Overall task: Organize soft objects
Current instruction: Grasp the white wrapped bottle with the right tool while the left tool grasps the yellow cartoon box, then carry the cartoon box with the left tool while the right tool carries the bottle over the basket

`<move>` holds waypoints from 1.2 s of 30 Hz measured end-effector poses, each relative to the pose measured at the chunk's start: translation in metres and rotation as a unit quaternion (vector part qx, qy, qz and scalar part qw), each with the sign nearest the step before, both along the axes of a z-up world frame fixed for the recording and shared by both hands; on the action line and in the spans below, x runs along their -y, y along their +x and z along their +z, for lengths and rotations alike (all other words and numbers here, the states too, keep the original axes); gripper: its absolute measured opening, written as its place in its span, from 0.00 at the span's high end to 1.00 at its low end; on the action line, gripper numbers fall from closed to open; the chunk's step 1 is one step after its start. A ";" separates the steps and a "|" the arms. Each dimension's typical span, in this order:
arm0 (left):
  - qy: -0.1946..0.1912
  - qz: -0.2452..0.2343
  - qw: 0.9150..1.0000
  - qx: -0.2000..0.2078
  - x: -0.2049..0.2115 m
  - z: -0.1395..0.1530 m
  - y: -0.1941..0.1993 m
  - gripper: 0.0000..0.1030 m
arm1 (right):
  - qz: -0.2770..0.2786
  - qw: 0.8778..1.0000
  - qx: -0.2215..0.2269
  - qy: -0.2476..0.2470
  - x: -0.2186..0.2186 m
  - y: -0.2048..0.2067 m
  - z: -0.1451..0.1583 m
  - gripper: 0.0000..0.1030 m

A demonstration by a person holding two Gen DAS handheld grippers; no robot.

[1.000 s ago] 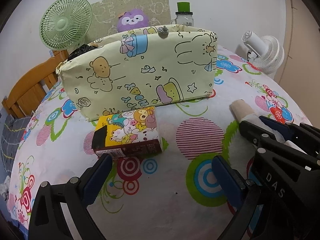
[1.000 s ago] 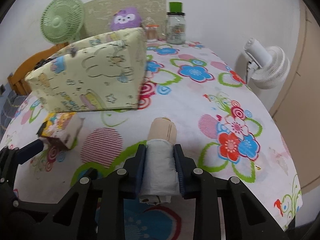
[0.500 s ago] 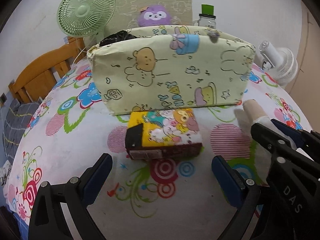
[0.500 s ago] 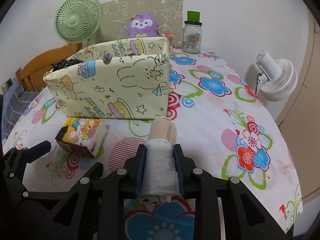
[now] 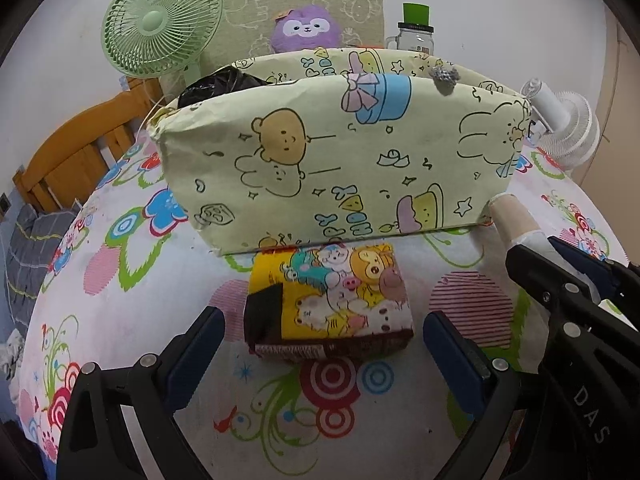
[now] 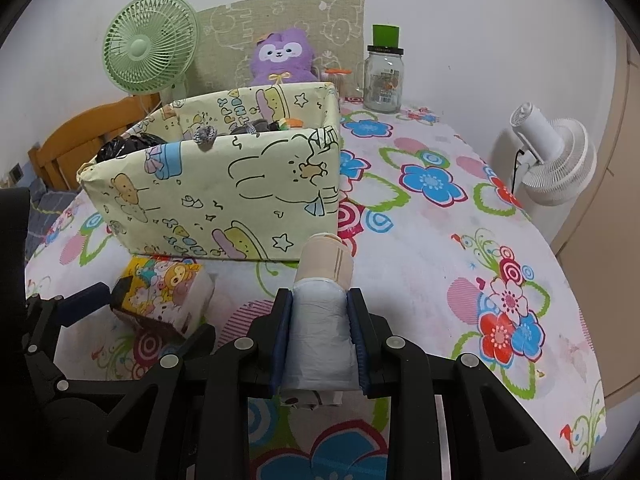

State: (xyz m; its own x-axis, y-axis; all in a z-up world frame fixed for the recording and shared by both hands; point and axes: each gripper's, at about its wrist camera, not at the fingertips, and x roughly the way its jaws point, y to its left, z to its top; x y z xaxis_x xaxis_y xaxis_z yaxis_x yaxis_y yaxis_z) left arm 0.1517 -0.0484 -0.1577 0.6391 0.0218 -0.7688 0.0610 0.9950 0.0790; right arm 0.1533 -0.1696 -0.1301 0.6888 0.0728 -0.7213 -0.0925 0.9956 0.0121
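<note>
A yellow cartoon tissue pack lies on the flowered table in front of a pale yellow cartoon-print box. My left gripper is open, its fingers on either side of the pack, apart from it. My right gripper is shut on a roll of white bags on a beige core, held above the table beside the box's right front corner. The pack and the left gripper also show at the left of the right wrist view. The box holds dark soft items.
A green fan, a purple plush and a glass jar stand behind the box. A white fan stands off the table's right edge. A wooden chair is at the left.
My left gripper has moved in so the tissue pack lies between its open fingers. My right gripper has risen with the roll and come closer to the box.
</note>
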 end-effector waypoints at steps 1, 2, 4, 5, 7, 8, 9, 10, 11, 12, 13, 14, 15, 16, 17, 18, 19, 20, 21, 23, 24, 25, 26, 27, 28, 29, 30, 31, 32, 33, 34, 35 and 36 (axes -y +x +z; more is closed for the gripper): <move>0.006 0.000 1.000 -0.001 0.001 -0.001 0.002 0.03 | 0.000 1.000 0.001 -0.003 -0.001 0.001 0.000 0.70; 0.011 -0.001 1.000 0.000 0.002 -0.001 0.004 0.04 | 0.001 1.000 0.001 -0.004 -0.001 0.002 0.000 0.70; 0.012 -0.003 1.000 0.001 0.002 0.000 0.005 0.04 | 0.003 1.000 -0.001 -0.001 -0.002 0.004 -0.001 0.70; 0.010 -0.003 1.000 0.000 0.001 -0.001 0.006 0.04 | 0.004 1.000 -0.002 0.000 -0.003 0.004 -0.001 0.70; 0.003 -0.003 1.000 -0.002 0.001 -0.001 0.007 0.04 | 0.004 1.000 -0.003 0.002 -0.002 0.006 -0.001 0.70; 0.000 -0.003 1.000 -0.004 0.000 -0.001 0.008 0.04 | 0.004 1.000 -0.003 0.003 -0.002 0.007 0.000 0.70; -0.004 -0.004 1.000 -0.005 0.000 -0.002 0.009 0.04 | 0.004 1.000 -0.003 0.004 -0.002 0.007 0.000 0.70; -0.009 -0.004 1.000 -0.007 -0.001 -0.002 0.010 0.05 | 0.003 1.000 -0.002 0.004 -0.002 0.008 0.001 0.70; -0.013 -0.005 1.000 -0.009 -0.001 -0.002 0.011 0.05 | 0.002 1.000 0.000 0.004 -0.002 0.009 0.001 0.70; -0.016 -0.005 1.000 -0.010 -0.002 -0.002 0.011 0.06 | 0.001 1.000 0.003 0.005 -0.003 0.009 0.002 0.70; -0.019 -0.006 1.000 -0.011 -0.003 -0.002 0.012 0.07 | 0.002 1.000 0.004 0.006 -0.003 0.010 0.002 0.71; -0.024 -0.008 1.000 -0.011 -0.003 -0.002 0.012 0.10 | 0.001 1.000 0.003 0.008 -0.003 0.010 0.002 0.71; -0.029 -0.011 0.999 -0.012 -0.003 -0.002 0.012 0.12 | 0.001 1.000 0.002 0.010 -0.002 0.010 0.002 0.71; -0.032 -0.012 0.999 -0.012 -0.004 -0.002 0.011 0.13 | 0.000 1.000 0.001 0.014 -0.002 0.010 0.002 0.71; -0.035 -0.012 0.999 -0.012 -0.004 -0.002 0.010 0.15 | 0.000 1.000 0.000 0.016 -0.001 0.010 0.002 0.71; -0.036 -0.012 0.999 -0.011 -0.004 -0.002 0.009 0.17 | -0.001 1.000 0.000 0.016 -0.001 0.009 0.002 0.71; -0.036 -0.012 0.999 -0.009 -0.003 -0.002 0.008 0.17 | -0.002 1.000 0.001 0.015 -0.001 0.009 0.003 0.71; -0.037 -0.011 0.999 -0.007 -0.002 -0.002 0.006 0.19 | -0.002 1.000 0.001 0.014 -0.001 0.008 0.003 0.71; -0.038 -0.011 0.999 -0.006 -0.002 -0.002 0.005 0.22 | -0.002 1.000 0.001 0.014 -0.001 0.008 0.003 0.71; -0.038 -0.010 0.999 -0.006 -0.001 -0.002 0.002 0.22 | -0.002 1.000 -0.001 0.017 0.000 0.006 0.003 0.70; -0.039 -0.011 0.999 -0.006 0.000 -0.002 0.000 0.23 | -0.002 1.000 -0.001 0.018 0.000 0.005 0.003 0.70; -0.039 -0.011 0.999 -0.006 0.000 -0.002 -0.001 0.23 | -0.002 1.000 -0.002 0.018 0.000 0.004 0.003 0.70; -0.040 -0.012 0.999 -0.007 0.000 -0.002 -0.003 0.24 | -0.002 1.000 -0.002 0.019 0.000 0.003 0.003 0.70; -0.040 -0.013 0.999 -0.007 0.001 -0.002 -0.003 0.24 | -0.001 1.000 -0.002 0.019 0.000 0.002 0.003 0.70; -0.039 -0.014 0.999 -0.007 0.002 -0.002 -0.004 0.24 | 0.000 1.000 -0.001 0.018 -0.001 0.001 0.003 0.70; -0.038 -0.015 0.999 -0.007 0.002 -0.002 -0.005 0.24 | 0.001 1.000 -0.001 0.018 -0.001 -0.001 0.003 0.70; -0.037 -0.018 0.999 -0.007 0.003 -0.001 -0.007 0.24 | 0.002 1.000 -0.001 0.018 -0.002 -0.002 0.003 0.70; -0.037 -0.019 0.999 -0.008 0.003 -0.001 -0.008 0.25 | 0.004 1.000 -0.001 0.018 -0.003 -0.004 0.003 0.70; -0.037 -0.021 0.999 -0.008 0.004 -0.001 -0.010 0.25 | 0.006 1.000 -0.001 0.017 -0.004 -0.004 0.004 0.70; -0.037 -0.023 0.999 -0.007 0.004 -0.001 -0.012 0.25 | 0.007 1.000 -0.001 0.016 -0.005 -0.006 0.004 0.70; -0.037 -0.024 0.999 -0.007 0.004 -0.001 -0.014 0.25 | 0.008 1.000 -0.001 0.015 -0.006 -0.007 0.004 0.70; -0.036 -0.025 0.999 -0.007 0.005 -0.001 -0.016 0.25 | 0.010 1.000 -0.001 0.015 -0.007 -0.009 0.003 0.70; -0.036 -0.025 0.999 -0.006 0.005 0.000 -0.018 0.25 | 0.011 1.000 -0.001 0.016 -0.008 -0.010 0.003 0.70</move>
